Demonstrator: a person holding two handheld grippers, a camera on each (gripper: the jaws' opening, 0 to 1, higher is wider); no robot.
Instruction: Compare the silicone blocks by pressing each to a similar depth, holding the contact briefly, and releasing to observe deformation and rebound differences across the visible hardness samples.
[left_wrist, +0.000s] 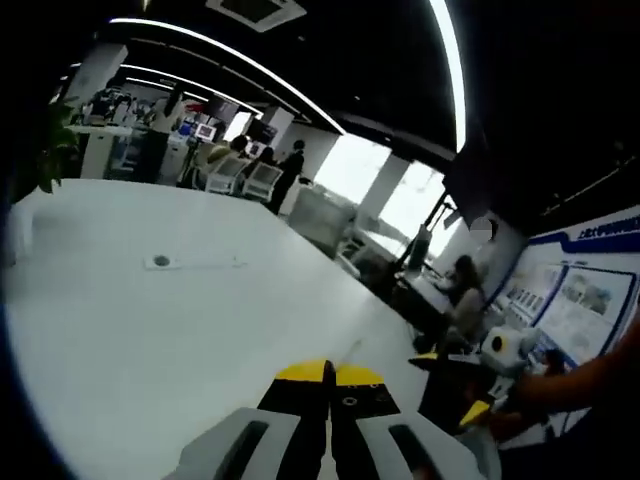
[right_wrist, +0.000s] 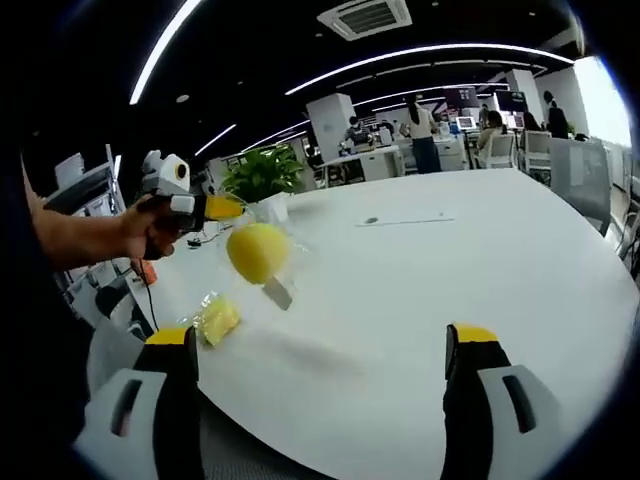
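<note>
The white table (right_wrist: 480, 260) spans the right gripper view; the right gripper (right_wrist: 320, 345) gapes wide, empty. Left of centre, the left gripper (right_wrist: 235, 208), tips together, apparently lifts a bagged yellow block (right_wrist: 257, 251); another bagged block (right_wrist: 219, 319) lies lower left. Setting it flat first would steady pressing.

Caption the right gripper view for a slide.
Open right claw over the white table; left claw lifts a yellow block above another.

The desk (right_wrist: 480, 260) has a smooth, faintly glossy white top. At left of frame, yellow blocks (right_wrist: 256, 251) sit in clear, shiny plastic wrap.
</note>
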